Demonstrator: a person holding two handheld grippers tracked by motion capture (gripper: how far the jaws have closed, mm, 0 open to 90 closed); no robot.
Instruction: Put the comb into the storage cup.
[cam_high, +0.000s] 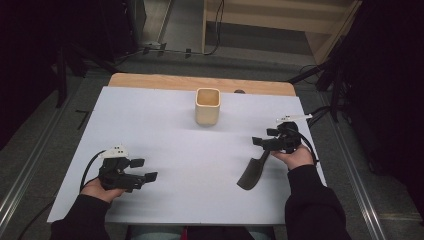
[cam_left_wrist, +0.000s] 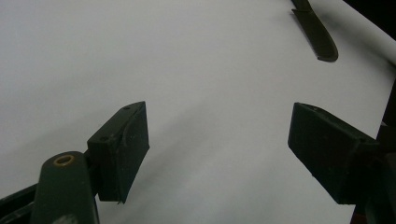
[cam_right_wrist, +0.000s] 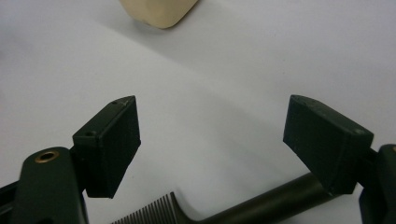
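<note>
From above, your left gripper (cam_high: 142, 170) sits near the counter's (cam_high: 165, 135) front left corner, held in your left hand (cam_high: 100, 189), its jaws spread apart with nothing between them. Your right gripper (cam_high: 264, 141) is near the right edge, held in your right hand (cam_high: 298, 157), jaws also apart and pointing toward the middle of the counter. A dark comb (cam_high: 254, 171) lies on the white surface just below and beside that gripper, its handle end running up under the jaws and its broad end pointing toward the front edge. A cream cup (cam_high: 207, 106) stands upright near the back edge, about midway along it, well apart from both grippers.

In the left gripper view, your two black jaws are wide apart over bare white counter (cam_left_wrist: 196, 84), holding nothing. The comb (cam_left_wrist: 315, 32) lies far off toward the top right, near the counter's edge.

In the right gripper view, your jaws are again wide apart and grip nothing. The comb (cam_right_wrist: 247, 207) lies on the counter (cam_right_wrist: 224, 107) below them: its handle passes under the right-hand jaw and its fine teeth show at the bottom between the jaws. Whether that jaw touches the handle, you cannot tell from here. The cup's (cam_right_wrist: 159, 11) base shows at the top, left of centre.
</note>
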